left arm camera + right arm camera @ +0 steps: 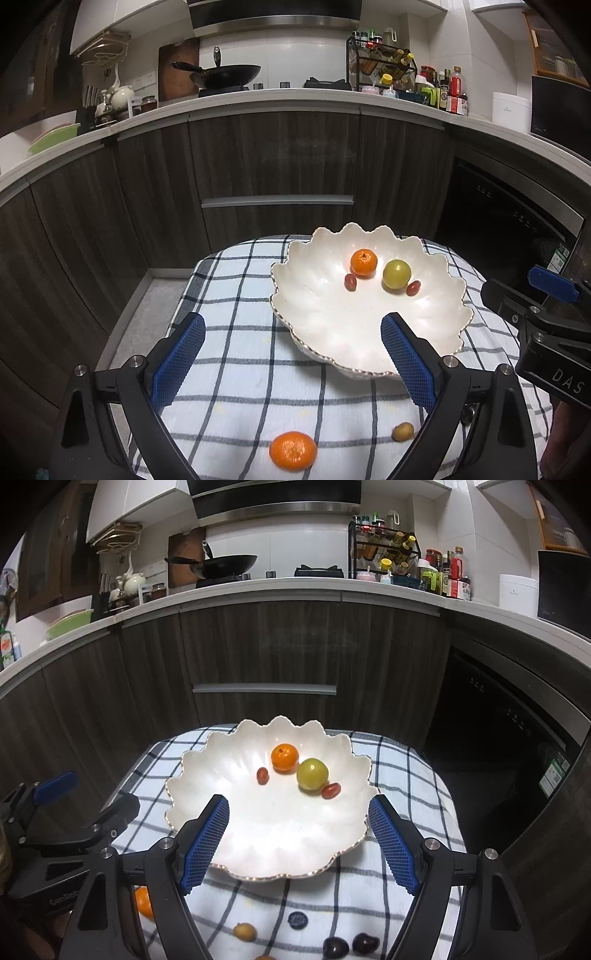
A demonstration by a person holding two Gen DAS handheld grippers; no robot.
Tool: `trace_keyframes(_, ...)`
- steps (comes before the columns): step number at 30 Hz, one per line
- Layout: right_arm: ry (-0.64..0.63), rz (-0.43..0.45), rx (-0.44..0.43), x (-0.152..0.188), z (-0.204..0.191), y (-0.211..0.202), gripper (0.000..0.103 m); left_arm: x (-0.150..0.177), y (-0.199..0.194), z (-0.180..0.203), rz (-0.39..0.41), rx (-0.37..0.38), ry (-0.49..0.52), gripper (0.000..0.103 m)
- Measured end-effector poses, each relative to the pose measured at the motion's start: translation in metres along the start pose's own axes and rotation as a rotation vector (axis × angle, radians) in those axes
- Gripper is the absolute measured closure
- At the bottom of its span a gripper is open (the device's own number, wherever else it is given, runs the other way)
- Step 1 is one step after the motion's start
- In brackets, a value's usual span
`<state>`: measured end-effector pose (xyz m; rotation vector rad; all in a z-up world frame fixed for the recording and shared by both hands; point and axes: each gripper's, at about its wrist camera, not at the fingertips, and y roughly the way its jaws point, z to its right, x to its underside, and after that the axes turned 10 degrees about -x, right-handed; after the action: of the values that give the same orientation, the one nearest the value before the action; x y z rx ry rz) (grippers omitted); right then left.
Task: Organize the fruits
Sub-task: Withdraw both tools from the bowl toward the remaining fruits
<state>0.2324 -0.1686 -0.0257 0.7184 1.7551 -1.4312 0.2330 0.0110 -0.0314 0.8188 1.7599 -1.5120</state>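
Four pieces are in so far: the white scalloped bowl [266,834] sits toward the far edge of the checked cloth [406,775], and inside it an orange mandarin [284,757] rests beside a yellow-green round fruit [312,774], with one small red grape tomato [262,775] off to the mandarin's side and another red one [331,790] just beside the green fruit. So the job looks partly done, I'd say, with plenty left on the near edge of the cloth. There's a second mandarin [293,451] lying loose there, a small yellowish-brown fruit [244,931] near it, a blueberry [297,919], and two dark plum-like fruits [351,946] side by side right at the near edge; another orange bit peeks in at the very bottom, too cut off to name. Both tools are empty-handed: the left gripper [293,356] has its blue pads spread wide over the cloth and bowl rim, nothing between them, and the right gripper [299,843] likewise stands wide apart above the bowl's near rim, gripping nothing. By my reckoning the next pick has to come from that near row.
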Motion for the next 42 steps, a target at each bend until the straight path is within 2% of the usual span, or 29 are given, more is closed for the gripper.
trace_keyframes(9,-0.005,0.002,0.003,0.014,-0.002,-0.014,0.024,0.013,-0.012,0.002,-0.001,0.002,0.011,0.006)
trace_keyframes(24,-0.008,-0.015,0.0,0.035,-0.008,-0.02,0.024,0.034,-0.022,-0.003,-0.015,-0.051,0.021,0.006)
trace_keyframes(42,0.023,-0.014,0.017,0.055,-0.001,-0.028,0.024,0.059,-0.03,-0.002,-0.027,-0.034,0.014,0.006)
